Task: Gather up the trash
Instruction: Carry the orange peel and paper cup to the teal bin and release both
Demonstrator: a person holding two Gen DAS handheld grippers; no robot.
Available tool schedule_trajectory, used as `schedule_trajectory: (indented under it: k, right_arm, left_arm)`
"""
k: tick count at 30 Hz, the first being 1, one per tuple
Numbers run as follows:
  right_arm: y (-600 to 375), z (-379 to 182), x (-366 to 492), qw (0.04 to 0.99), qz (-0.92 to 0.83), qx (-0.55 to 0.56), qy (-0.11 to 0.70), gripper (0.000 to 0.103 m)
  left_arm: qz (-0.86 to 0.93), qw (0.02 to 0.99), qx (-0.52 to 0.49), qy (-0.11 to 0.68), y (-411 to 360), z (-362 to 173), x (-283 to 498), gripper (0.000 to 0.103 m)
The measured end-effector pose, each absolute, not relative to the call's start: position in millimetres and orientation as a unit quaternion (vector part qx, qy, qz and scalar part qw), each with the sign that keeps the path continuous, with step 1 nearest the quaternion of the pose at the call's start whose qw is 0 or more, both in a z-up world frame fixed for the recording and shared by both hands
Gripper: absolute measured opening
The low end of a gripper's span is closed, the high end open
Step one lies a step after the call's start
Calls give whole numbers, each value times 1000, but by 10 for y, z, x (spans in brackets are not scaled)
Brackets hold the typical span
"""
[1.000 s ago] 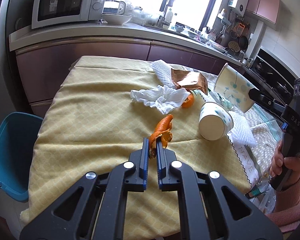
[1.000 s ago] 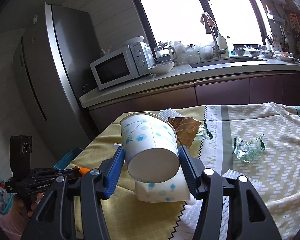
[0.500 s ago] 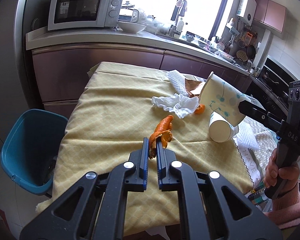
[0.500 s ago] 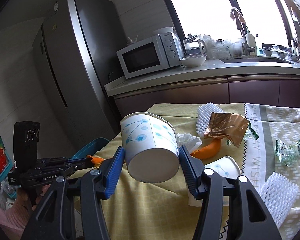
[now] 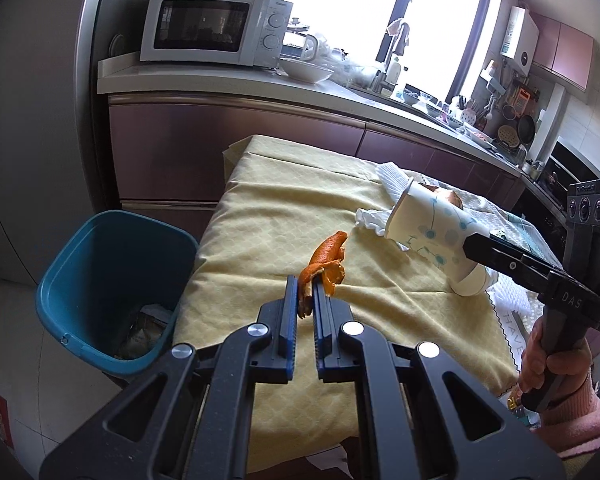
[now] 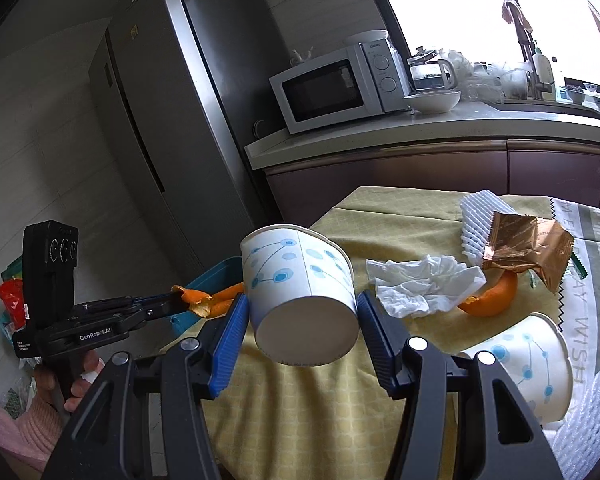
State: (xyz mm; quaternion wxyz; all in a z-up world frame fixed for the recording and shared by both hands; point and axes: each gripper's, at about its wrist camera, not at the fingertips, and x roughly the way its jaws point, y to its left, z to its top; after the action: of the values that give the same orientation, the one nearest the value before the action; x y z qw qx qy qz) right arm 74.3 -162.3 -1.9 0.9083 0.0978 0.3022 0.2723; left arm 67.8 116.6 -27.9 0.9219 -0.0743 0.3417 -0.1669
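Orange peel (image 5: 327, 261) clamped in left gripper (image 5: 307, 300) (angled down) — right gripper (image 6: 300, 320) pinches paper cup (image 6: 300, 280).

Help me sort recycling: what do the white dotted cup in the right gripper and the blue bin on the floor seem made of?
White dotted cup: probably paper, matte, with a visible side seam and rolled rim. Blue bin: likely moulded plastic, smooth with a slight sheen and rounded corners.

White microwave (image 5: 216, 28) and bowl (image 5: 306, 70) on the counter (image 5: 228, 80)
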Motion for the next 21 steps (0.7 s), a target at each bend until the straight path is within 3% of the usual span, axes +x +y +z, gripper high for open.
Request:
schedule_trajectory:
  k: [21]
  right_arm:
    - [-861, -54, 1010, 878, 343, 66, 327, 54]
  left_arm:
    - [-82, 933, -123, 328, 2038, -279, 536, 7]
